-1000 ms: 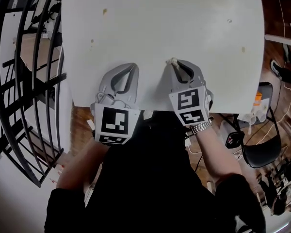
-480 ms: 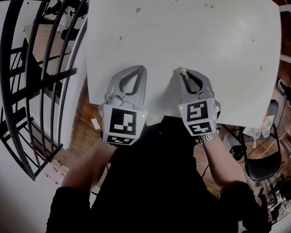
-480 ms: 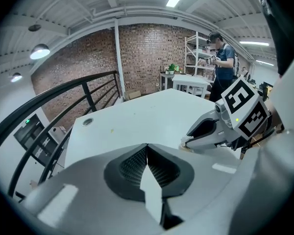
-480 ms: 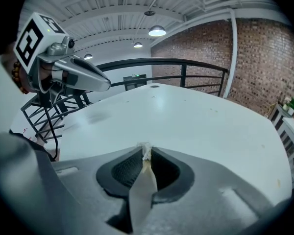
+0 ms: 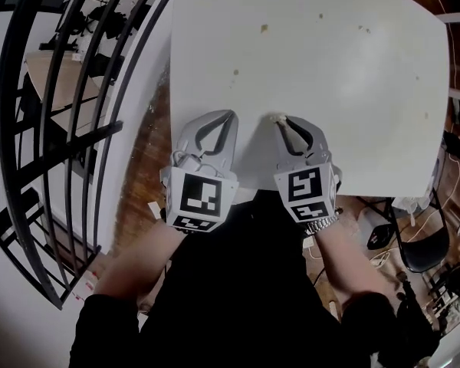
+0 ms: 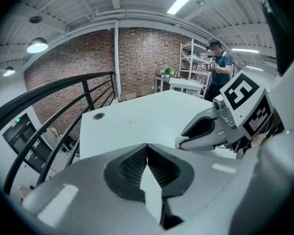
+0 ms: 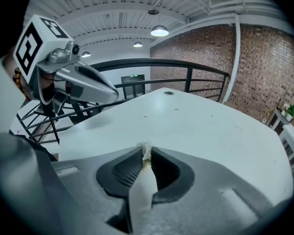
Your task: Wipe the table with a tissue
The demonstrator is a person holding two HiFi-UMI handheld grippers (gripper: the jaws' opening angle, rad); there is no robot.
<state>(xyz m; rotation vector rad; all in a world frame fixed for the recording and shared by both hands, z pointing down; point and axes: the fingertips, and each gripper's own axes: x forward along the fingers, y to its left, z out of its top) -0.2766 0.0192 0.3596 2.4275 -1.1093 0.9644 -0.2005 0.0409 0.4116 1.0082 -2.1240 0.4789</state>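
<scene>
- Your right gripper [image 5: 285, 126] has its jaws nearly together, pinching a small wad of tissue [image 7: 145, 150]. Only a tuft pokes out past the fingertips.
- Your left gripper [image 5: 227, 116] is fully closed with nothing between its jaws. It sits just beside the right one, tips level with it, over the near edge of the table [image 5: 330, 75].
- Whether the tuft is touching the tabletop can't be told from here, so press down until you see it flatten.
- With so little tissue showing, tilt the right fingertips steeply enough that paper meets the surface rather than plastic. Otherwise you'll likely scrape instead of wipe.
- The brown stains [image 5: 264, 28] all lie ahead of your fingertips. The closest is just ahead, between the two grippers' tips, and the rest are farther ahead and off to the right.
- Start with that closest spot, drawing the tissue across it in short overlapping strokes, then work outward.
- Hold the pinch firm, because a loose wad would probably slip back between the pads under drag.
- Move the left fingertips aside from the right ones so they don't block the stroke.
</scene>
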